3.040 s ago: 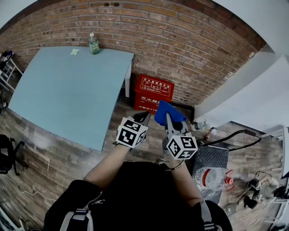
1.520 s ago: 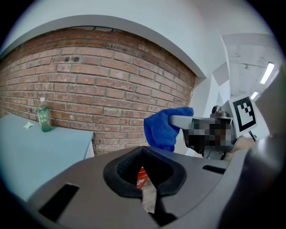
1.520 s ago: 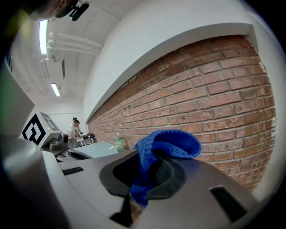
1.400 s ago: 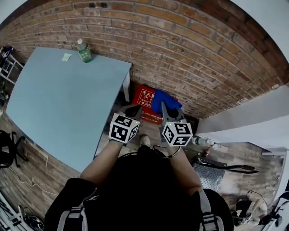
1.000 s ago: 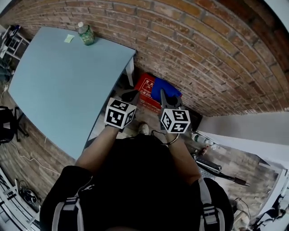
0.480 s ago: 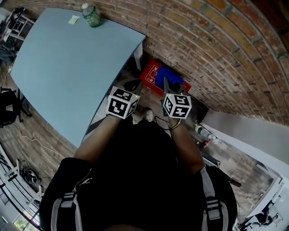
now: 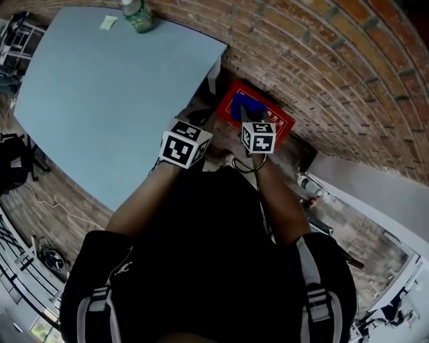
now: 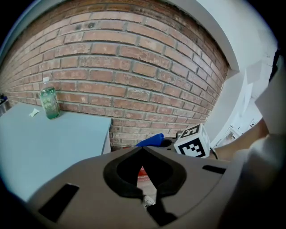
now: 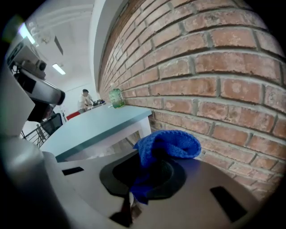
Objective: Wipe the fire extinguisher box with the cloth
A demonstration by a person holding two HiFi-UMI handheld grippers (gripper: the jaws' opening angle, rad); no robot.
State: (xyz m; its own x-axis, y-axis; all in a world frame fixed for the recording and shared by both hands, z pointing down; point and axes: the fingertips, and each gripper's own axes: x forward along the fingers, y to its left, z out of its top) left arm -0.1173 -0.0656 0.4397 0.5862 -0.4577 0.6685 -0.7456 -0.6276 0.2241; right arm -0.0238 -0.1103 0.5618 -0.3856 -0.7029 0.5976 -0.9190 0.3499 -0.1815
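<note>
The red fire extinguisher box (image 7: pixel 268 115) stands on the floor against the brick wall, beside the table's leg. My right gripper (image 7: pixel 246 116) is shut on a blue cloth (image 7: pixel 242 106), which lies over the box's top in the head view; contact cannot be told. In the right gripper view the blue cloth (image 9: pixel 167 145) bulges out between the jaws, close to the bricks. My left gripper (image 8: pixel 142 151) is shut and holds nothing. It hovers left of the right one, short of the box. A sliver of the red box (image 8: pixel 142 171) shows through its jaws.
A light blue table (image 7: pixel 100 87) fills the left side, with a green bottle (image 7: pixel 137 16) and a small note at its far edge. The brick wall (image 7: pixel 322 74) runs behind the box. Bottles and cables lie on the wooden floor at the right (image 7: pixel 310 184).
The person has stepped closer to the wall. The right gripper has carried the cloth forward over the red box. The left gripper has come along beside it, still shut.
</note>
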